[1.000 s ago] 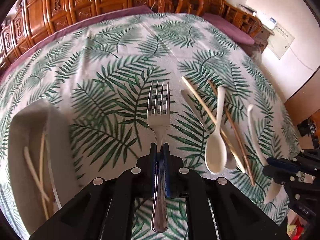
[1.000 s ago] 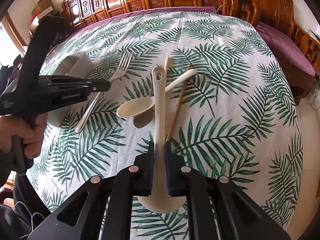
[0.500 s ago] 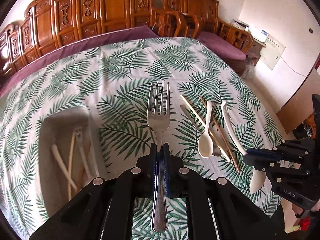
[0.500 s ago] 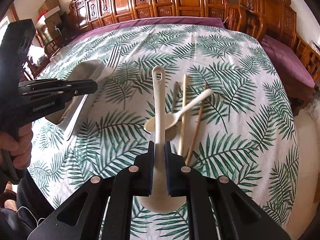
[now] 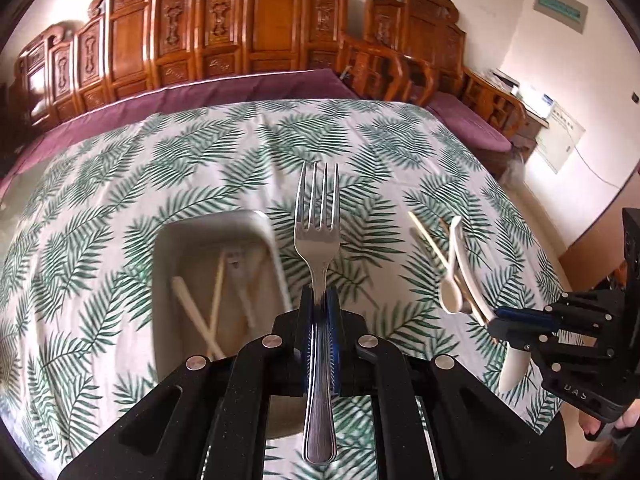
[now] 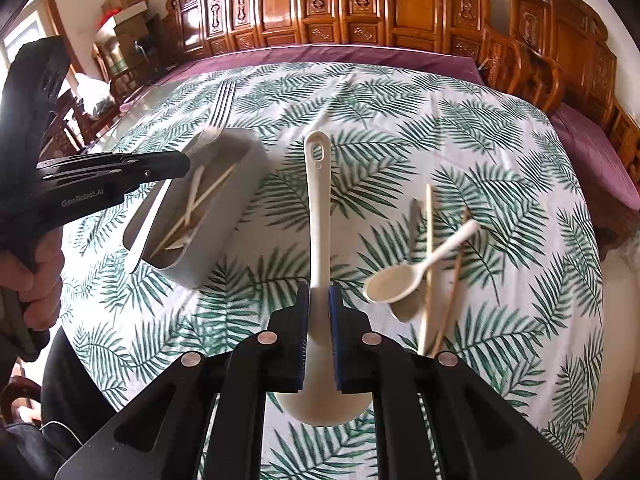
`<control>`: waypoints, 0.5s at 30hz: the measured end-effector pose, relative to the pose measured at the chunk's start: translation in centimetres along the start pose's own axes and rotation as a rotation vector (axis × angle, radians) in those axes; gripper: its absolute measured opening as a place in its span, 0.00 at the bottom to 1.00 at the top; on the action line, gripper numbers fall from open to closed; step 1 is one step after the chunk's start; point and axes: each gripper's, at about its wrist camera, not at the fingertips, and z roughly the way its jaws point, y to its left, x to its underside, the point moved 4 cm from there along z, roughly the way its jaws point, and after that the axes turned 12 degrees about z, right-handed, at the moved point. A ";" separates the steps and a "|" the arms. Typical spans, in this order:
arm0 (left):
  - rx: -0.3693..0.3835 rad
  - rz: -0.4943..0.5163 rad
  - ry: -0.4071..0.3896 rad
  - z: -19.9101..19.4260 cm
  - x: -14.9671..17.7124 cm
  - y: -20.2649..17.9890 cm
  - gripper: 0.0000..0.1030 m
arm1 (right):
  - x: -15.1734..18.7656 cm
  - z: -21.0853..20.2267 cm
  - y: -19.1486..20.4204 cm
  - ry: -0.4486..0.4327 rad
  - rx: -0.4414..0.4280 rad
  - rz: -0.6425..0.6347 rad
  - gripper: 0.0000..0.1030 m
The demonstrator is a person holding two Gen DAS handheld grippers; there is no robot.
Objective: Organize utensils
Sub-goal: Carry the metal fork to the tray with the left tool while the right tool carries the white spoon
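Note:
My left gripper (image 5: 319, 298) is shut on the handle of a steel fork (image 5: 317, 216), tines pointing away, held in the air over the right rim of a grey tray (image 5: 168, 240). Pale chopsticks (image 5: 200, 320) lie in the tray. My right gripper (image 6: 319, 294) is shut on a long white serving spoon (image 6: 318, 208), its bowl toward the camera, lifted off the cloth to the right of the tray (image 6: 240, 184). In the right wrist view the left gripper (image 6: 186, 165) and fork (image 6: 222, 108) hover over the tray. In the left wrist view the right gripper (image 5: 496, 316) sits low at the right.
A small cream spoon (image 6: 400, 284), two chopsticks (image 6: 429, 240) and a metal utensil (image 6: 414, 220) lie crossed on the leaf-print tablecloth (image 6: 400, 120) at the right. Carved wooden chairs (image 5: 260, 40) line the far side. A person's hand (image 6: 36, 276) grips the left tool.
Both grippers have risen and moved toward the tray with their utensils. The tray has come from the left edge toward the middle of the left wrist view.

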 end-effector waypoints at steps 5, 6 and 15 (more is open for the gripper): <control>-0.007 -0.030 -0.003 -0.3 0.7 2.3 0.06 | -0.5 0.1 1.9 0.000 -0.012 -0.024 0.11; -0.009 -0.036 -0.003 -0.3 0.9 2.7 0.06 | -0.7 0.2 2.4 0.001 -0.013 -0.032 0.11; -0.020 -0.082 0.011 0.8 2.6 6.0 0.06 | -1.9 1.1 4.9 -0.002 -0.014 -0.061 0.11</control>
